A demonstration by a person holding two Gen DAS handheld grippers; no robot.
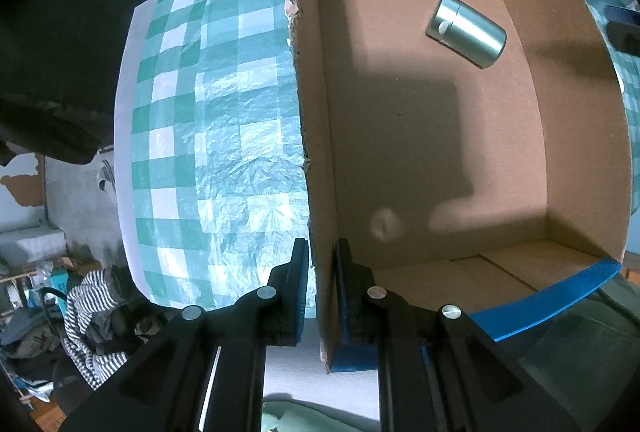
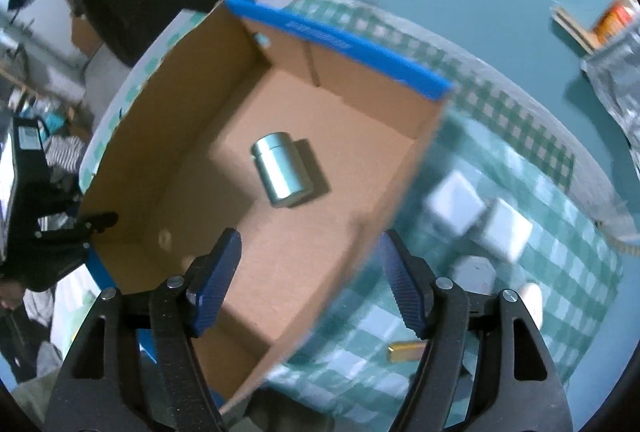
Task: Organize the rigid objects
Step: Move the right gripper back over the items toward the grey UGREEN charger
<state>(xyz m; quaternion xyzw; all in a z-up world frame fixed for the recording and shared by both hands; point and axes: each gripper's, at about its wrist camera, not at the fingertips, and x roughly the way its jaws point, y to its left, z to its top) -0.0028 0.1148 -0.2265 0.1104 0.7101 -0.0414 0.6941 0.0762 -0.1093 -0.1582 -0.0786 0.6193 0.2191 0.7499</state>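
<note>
An open cardboard box (image 1: 520, 167) with blue edges sits on a green checked tablecloth (image 1: 224, 135). A silver metal cylinder (image 1: 466, 30) lies on its side on the box floor; it also shows in the right wrist view (image 2: 282, 169). My left gripper (image 1: 322, 284) is shut on the box's left wall (image 1: 316, 111), one finger outside, one inside. My right gripper (image 2: 310, 286) is open and empty, above the box (image 2: 172, 135) with its near wall (image 2: 384, 220) between the fingers. The left gripper (image 2: 96, 222) shows at the box's far corner.
On the tablecloth (image 2: 560, 232) right of the box lie two white blocks (image 2: 456, 207), (image 2: 506, 234), a white device (image 2: 474, 274) and a small gold bar (image 2: 404, 352). Crinkled foil (image 2: 616, 79) is at the far right. Clutter and striped cloth (image 1: 92, 316) lie beyond the table edge.
</note>
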